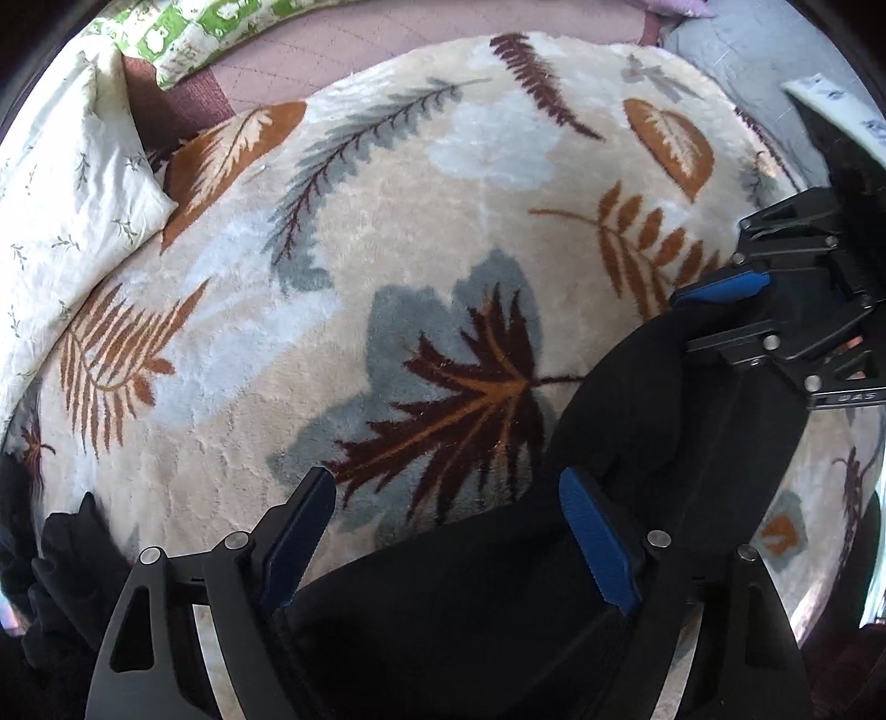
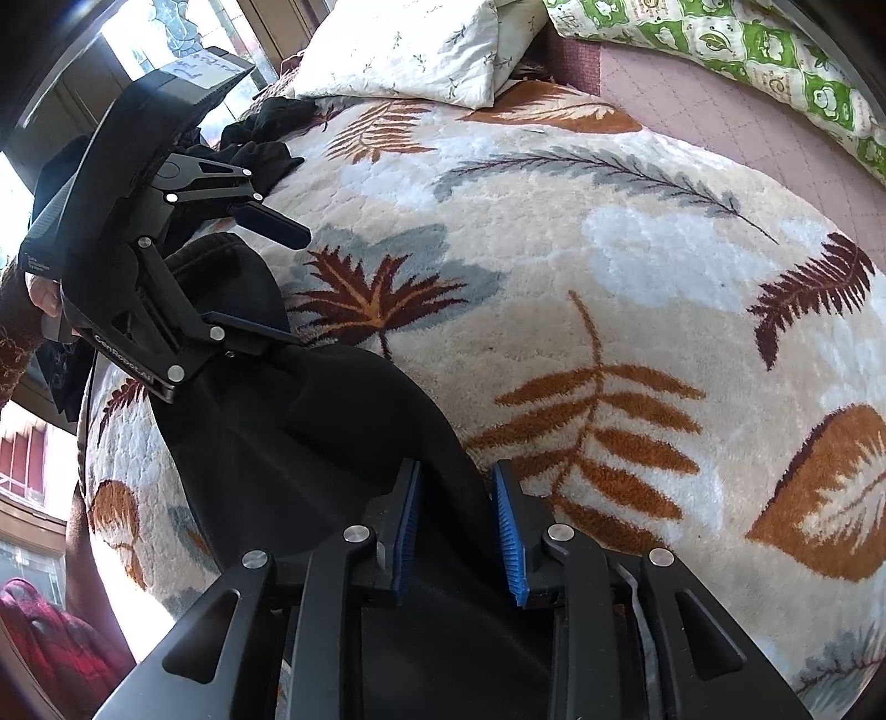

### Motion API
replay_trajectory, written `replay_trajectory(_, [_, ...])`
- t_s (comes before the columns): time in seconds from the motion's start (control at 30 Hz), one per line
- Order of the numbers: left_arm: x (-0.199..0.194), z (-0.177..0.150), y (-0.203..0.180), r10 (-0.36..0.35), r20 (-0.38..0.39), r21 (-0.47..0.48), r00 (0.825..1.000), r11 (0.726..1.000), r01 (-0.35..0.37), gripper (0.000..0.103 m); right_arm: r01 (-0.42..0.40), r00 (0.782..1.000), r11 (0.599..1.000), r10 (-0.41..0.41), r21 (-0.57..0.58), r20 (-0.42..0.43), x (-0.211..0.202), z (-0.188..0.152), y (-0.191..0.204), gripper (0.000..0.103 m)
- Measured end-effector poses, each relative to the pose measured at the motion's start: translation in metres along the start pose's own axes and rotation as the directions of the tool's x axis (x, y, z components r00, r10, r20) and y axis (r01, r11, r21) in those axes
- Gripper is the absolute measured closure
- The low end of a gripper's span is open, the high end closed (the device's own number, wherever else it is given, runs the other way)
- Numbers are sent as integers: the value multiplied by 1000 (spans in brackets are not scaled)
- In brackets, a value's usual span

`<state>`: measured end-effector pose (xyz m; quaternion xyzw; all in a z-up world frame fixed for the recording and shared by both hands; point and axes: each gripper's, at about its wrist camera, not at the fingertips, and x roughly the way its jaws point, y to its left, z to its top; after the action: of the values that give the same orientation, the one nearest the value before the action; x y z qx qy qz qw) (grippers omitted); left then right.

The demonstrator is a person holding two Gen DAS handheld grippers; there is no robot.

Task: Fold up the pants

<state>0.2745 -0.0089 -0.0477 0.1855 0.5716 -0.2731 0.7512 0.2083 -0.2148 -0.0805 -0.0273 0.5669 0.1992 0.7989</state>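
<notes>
The black pants [image 1: 626, 443] lie bunched on a cream blanket with a leaf print [image 1: 387, 232]. My left gripper [image 1: 443, 531] is open, its blue pads wide apart over the near edge of the black cloth. In the right wrist view the pants [image 2: 310, 421] run from the left gripper [image 2: 288, 288] down to my right gripper [image 2: 457, 526]. The right gripper's blue pads stand a hand's width apart with a fold of black cloth between them, not pinched. The right gripper also shows in the left wrist view [image 1: 720, 321], open around the cloth.
A white pillow with small sprigs [image 1: 61, 210] lies at the blanket's left. A green patterned pillow [image 2: 747, 50] and pink quilted bedding [image 1: 443, 44] lie at the back. More dark clothes [image 2: 260, 138] are heaped at the bed's far corner. A window [image 2: 16, 183] is at left.
</notes>
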Motion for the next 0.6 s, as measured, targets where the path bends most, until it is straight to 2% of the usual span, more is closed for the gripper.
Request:
replay_trajectory(0.07, [-21, 3, 10, -41, 76, -27, 996, 999, 43, 14, -3, 1000, 1000, 3, 3, 3, 0, -1, 0, 74])
replay_trajectory(0.1, [-32, 3, 16, -88, 108, -44, 990, 995, 94, 4, -6, 1000, 1000, 6, 2, 2, 0, -1, 0, 74])
replay_trajectory(0.17, [-38, 2, 18, -161, 113, -29, 980, 986, 165, 1, -6, 1000, 1000, 6, 2, 0, 0, -2, -1, 74])
replay_trajectory(0.2, [-36, 2, 12, -147, 87, 5, 985, 989, 147, 1, -8, 1000, 1000, 8, 6, 0, 0, -2, -2, 73])
replay_trajectory(0.27, [-21, 0, -4, -53, 25, 108, 998, 993, 50, 1, -11, 1000, 1000, 11, 14, 3, 0, -1, -3, 73])
replay_trajectory(0.33, [-2, -2, -25, 53, -18, 210, 998, 976, -48, 1, -12, 1000, 1000, 12, 17, 2, 0, -1, -3, 73])
replay_trajectory(0.4, [11, 3, -34, 59, -47, 224, 997, 973, -47, 1, -11, 1000, 1000, 11, 17, 0, 1, 0, -3, 72])
replay_trajectory(0.47, [15, 11, -35, 48, -49, 190, 998, 981, -38, 1, -9, 1000, 1000, 9, 13, -5, 2, 1, -3, 72])
replay_trajectory(0.53, [22, 18, -27, 1, -75, 147, 997, 989, 10, 1, -8, 1000, 1000, 8, 12, -8, 2, 3, -4, 72])
replay_trajectory(0.6, [30, 19, -27, -18, -100, 153, 995, 988, 33, 1, -11, 1000, 1000, 11, 13, -20, 4, 5, -4, 69])
